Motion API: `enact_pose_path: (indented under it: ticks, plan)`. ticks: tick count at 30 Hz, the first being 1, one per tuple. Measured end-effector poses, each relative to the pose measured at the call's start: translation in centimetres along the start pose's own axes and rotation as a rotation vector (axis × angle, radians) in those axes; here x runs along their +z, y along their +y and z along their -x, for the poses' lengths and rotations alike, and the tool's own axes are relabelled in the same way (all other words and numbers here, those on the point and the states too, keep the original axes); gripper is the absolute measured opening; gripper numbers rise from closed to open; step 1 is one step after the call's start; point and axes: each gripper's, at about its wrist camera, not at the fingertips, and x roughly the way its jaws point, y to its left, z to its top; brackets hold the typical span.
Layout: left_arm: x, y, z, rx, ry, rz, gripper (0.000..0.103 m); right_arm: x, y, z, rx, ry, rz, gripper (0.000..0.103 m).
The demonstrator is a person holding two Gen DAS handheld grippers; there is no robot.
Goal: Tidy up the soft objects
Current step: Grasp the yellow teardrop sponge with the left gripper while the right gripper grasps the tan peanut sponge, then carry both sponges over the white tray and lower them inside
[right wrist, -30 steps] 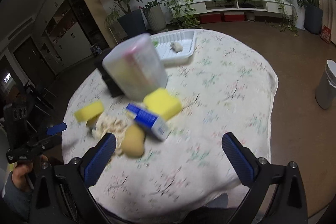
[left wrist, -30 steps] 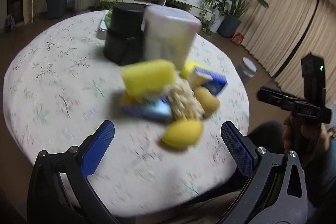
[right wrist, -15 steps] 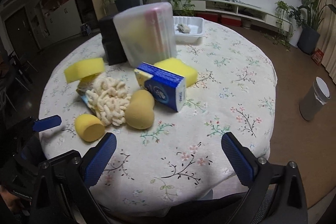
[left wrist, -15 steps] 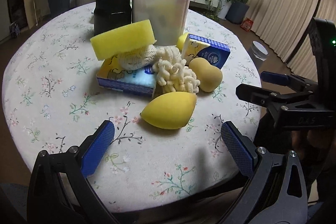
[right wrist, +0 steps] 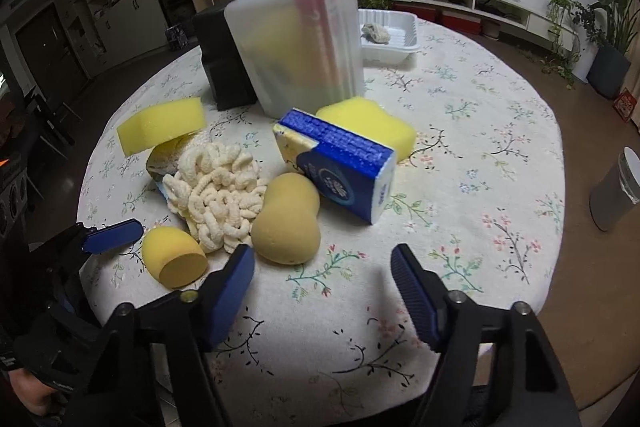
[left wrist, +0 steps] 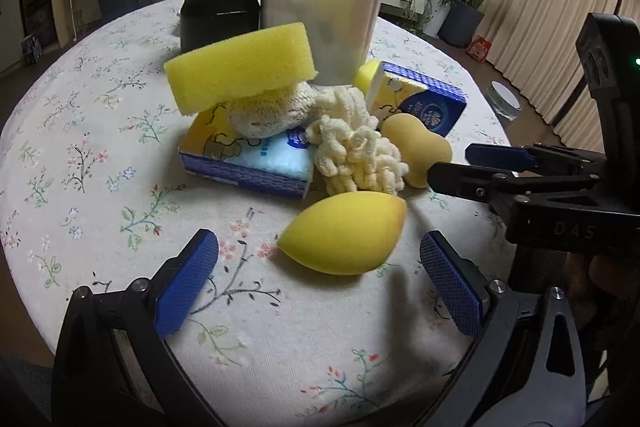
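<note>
Just starting: both grippers near the soft pile beside the clear tub [right wrist: 296,47], nothing picked yet. Left gripper [left wrist: 320,283] wide, empty, yellow egg sponge [left wrist: 344,233] right in front. Right gripper [right wrist: 322,291] half shut, jaws just been closing, nothing betw. them; tan sponge [right wrist: 286,219] just ahead. Next prob.: reach lower, squeeze gently. Tub contents blurry; tissue pack [left wrist: 248,159] partly buried under pile.

So on the floral-cloth round table [right wrist: 460,115]: two rectangular yellow foam sponges [left wrist: 240,67] [right wrist: 370,127], two blue-and-yellow tissue packs [left wrist: 248,163] [right wrist: 340,171], two egg-shaped makeup sponges, one yellow [left wrist: 344,235], one tan [right wrist: 286,223]. One cream noodly chenille pad [right wrist: 218,191], one frosted plastic container [right wrist: 296,47], one black box [left wrist: 220,3], one white tray [right wrist: 394,37].
</note>
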Motion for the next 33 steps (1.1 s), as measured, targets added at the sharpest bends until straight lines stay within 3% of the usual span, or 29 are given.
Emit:
enact_pose_path:
  ticks: [4,10,20,21,23,25,33]
  plan:
    - [0.2,0.6,0.0,0.005,-0.012,0.014,0.100,0.5,0.3,-0.7,0.033,0.023,0.006,0.064]
    - [0.0,-0.2,-0.1,0.001,-0.011,-0.040,0.086,0.8,1.2,-1.6,0.056,0.047,0.026,0.064]
    - [0.3,-0.2,-0.1,-0.027,-0.016,-0.034,0.084,1.1,0.9,-2.1,0.074,0.052,0.017,0.059]
    - [0.3,-0.3,-0.1,-0.033,-0.017,-0.038,0.081,1.1,0.9,-2.1,0.074,0.050,0.020,0.058]
    - [0.3,-0.6,-0.2,-0.023,-0.013,-0.056,0.061,1.0,0.9,-2.1,0.074,0.047,0.031,0.051]
    - [0.3,-0.7,-0.3,-0.019,-0.012,-0.062,0.053,0.9,1.1,-2.0,0.091,0.046,0.040,0.040]
    - [0.1,-0.7,0.3,-0.033,-0.016,-0.040,0.046,0.2,1.0,-1.2,0.088,0.037,0.044,0.037]
